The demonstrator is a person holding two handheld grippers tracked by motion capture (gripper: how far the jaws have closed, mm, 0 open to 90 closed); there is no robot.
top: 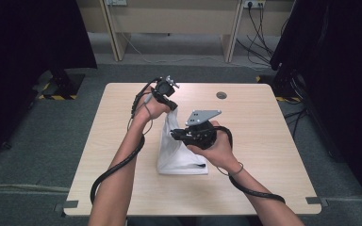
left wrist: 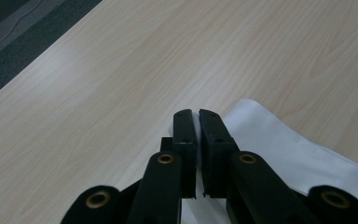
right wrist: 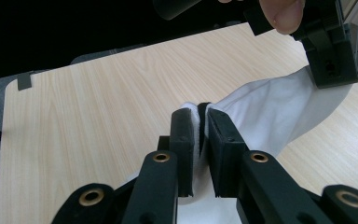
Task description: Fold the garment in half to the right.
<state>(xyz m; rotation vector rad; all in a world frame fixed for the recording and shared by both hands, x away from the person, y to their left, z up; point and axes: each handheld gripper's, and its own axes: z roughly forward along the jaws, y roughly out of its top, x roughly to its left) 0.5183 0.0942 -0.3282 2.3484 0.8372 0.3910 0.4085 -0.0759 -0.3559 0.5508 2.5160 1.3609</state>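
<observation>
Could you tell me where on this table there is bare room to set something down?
The wooden table is bare right of the white cloth, up to a small round disc near the far edge, and left of the cloth too. The middle is crowded: the left gripper and right gripper both clamp the cloth.

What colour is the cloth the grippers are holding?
The cloth is white, clearest in the right gripper view.

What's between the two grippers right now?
A raised stretch of the white cloth spans from the left gripper to the right gripper, each shut on it; the right gripper view shows this best.
</observation>
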